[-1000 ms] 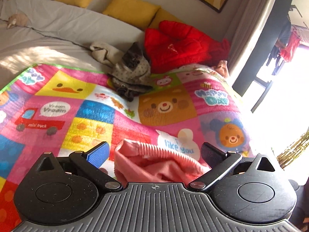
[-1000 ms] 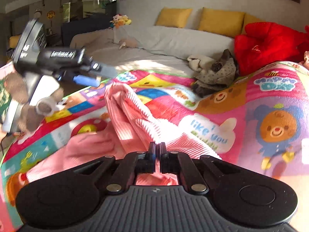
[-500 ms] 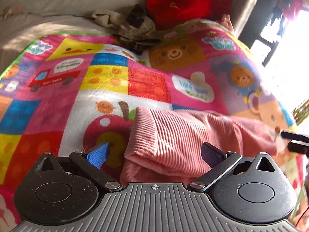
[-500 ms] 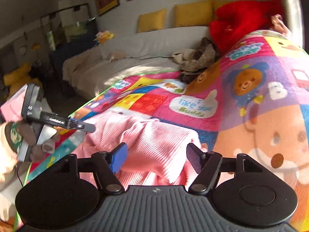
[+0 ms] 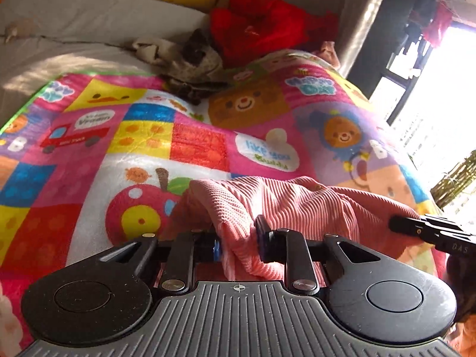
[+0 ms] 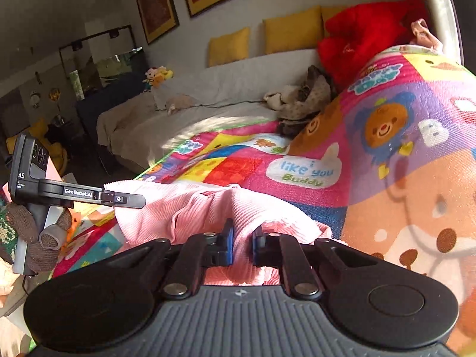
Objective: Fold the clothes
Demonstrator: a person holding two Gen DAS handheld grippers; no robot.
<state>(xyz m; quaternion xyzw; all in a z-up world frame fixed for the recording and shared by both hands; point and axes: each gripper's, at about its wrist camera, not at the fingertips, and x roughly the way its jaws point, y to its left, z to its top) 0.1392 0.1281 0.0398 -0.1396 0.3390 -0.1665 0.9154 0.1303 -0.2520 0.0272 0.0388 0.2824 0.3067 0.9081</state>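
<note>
A pink ribbed garment (image 5: 297,202) lies bunched on the colourful cartoon blanket (image 5: 184,136) at the near edge. My left gripper (image 5: 238,242) is shut on a fold of it at its left near edge. My right gripper (image 6: 241,245) is shut on another fold of the same garment (image 6: 208,208). Each gripper shows in the other's view: the right one at the far right of the left wrist view (image 5: 431,232), the left one at the left of the right wrist view (image 6: 119,199), over the garment's edge.
A heap of grey and beige clothes (image 5: 190,65) and a red plush garment (image 5: 261,26) lie at the blanket's far end. Yellow cushions (image 6: 285,32) line the wall behind the grey sheet (image 5: 59,53). A bright window (image 5: 440,98) is to the right.
Both grippers were open half a second ago and have closed onto folds of the pink garment. The right gripper had let go of the garment one second ago.
</note>
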